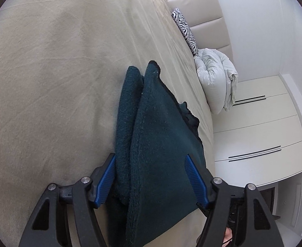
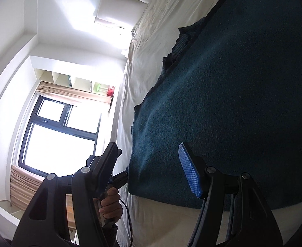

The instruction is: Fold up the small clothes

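Left-wrist view gave me the garment first: a dark teal knitted piece [image 1: 161, 144], thick and fuzzy, lying folded on the beige bed cover [image 1: 48, 82]. From that camera it rose as two ridges side by side, peaking toward 12 o'clock, with a darker, ragged edge trailing off at 3 o'clock. My left tool [image 1: 153, 177] stood wide, its blue ribbed pads on either side of the cloth; the pad at 9 o'clock lay right against the fold, the one at 3 o'clock sat over the fabric, and I could not tell whether either pressed on it.

From the right-wrist camera the same garment [image 2: 233, 103] filled everything from 12 to 4 o'clock as a broad, flat teal field with a dark bound border running up toward 1 o'clock. My right tool [image 2: 153, 168] was also wide, and nothing was pinched in it; the garment's near edge lay between and beyond its fingers. At 7 o'clock I saw my hand [image 2: 109, 203] gripping a handle, a cable hanging beside it.

For room: the bed cover ran bare and open from 8 to 12 o'clock in the left-wrist picture. The bed's edge fell away at 3 o'clock, where a pale bunched duvet [image 1: 216, 82] and a zebra-print cushion [image 1: 184, 30] sat against the padded headboard [image 1: 202, 16], with white drawers [image 1: 259, 127] just beyond. In the right-wrist picture the mattress side dropped at 9 o'clock toward a bright window [image 2: 58, 140].
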